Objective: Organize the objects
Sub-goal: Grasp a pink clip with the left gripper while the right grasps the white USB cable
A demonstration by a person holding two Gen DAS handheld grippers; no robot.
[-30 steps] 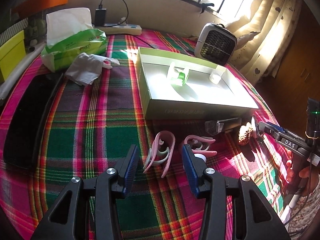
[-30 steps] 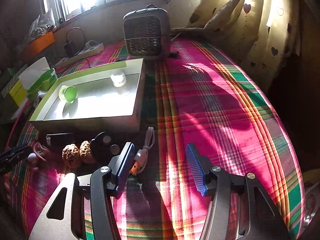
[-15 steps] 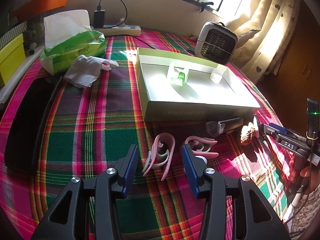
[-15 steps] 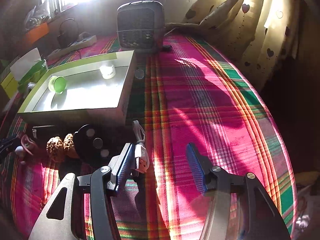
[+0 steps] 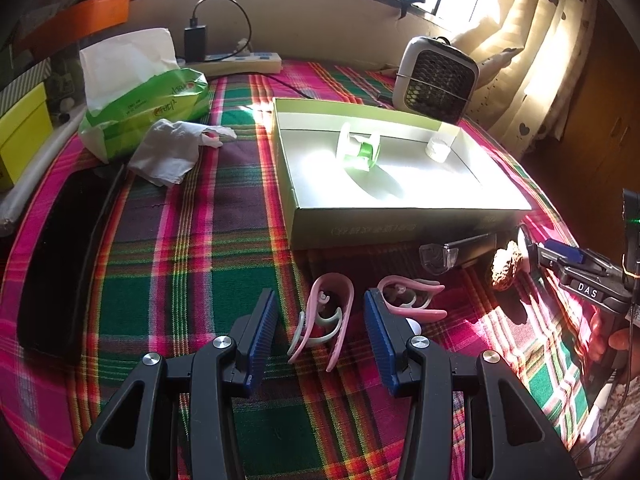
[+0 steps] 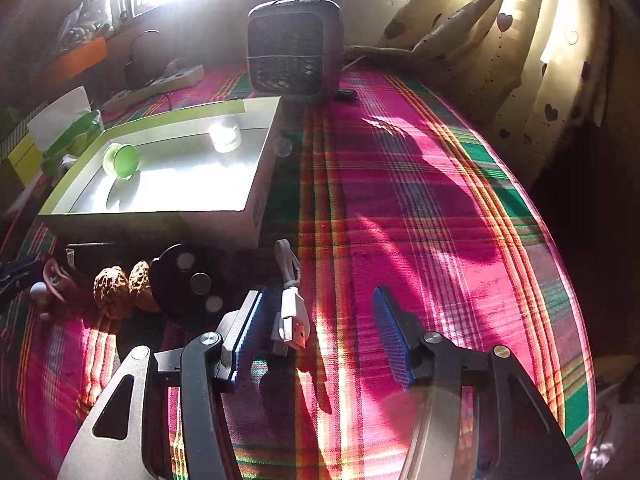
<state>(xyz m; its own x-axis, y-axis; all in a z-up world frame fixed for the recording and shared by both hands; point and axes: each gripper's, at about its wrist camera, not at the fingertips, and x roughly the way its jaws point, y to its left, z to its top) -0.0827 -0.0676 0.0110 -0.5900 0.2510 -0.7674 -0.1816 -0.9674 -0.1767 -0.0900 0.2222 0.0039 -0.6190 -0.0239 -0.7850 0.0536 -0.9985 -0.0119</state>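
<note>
A shallow white box with a green rim holds a green spool and a small white jar; it also shows in the right wrist view. My left gripper is open, with a pink clip lying between its fingers. A second pink clip lies just right of it. My right gripper is open, with a white USB cable lying by its left finger. Two walnuts and a black disc lie left of the cable.
A small fan heater stands behind the box. A green tissue pack, a crumpled tissue and a black tray sit at the left. A black trimmer lies in front of the box. A curtain hangs at the right.
My right gripper has moved left and forward, so the USB cable now lies between its fingers by the left one. My left gripper has drawn back slightly from the pink clip.
</note>
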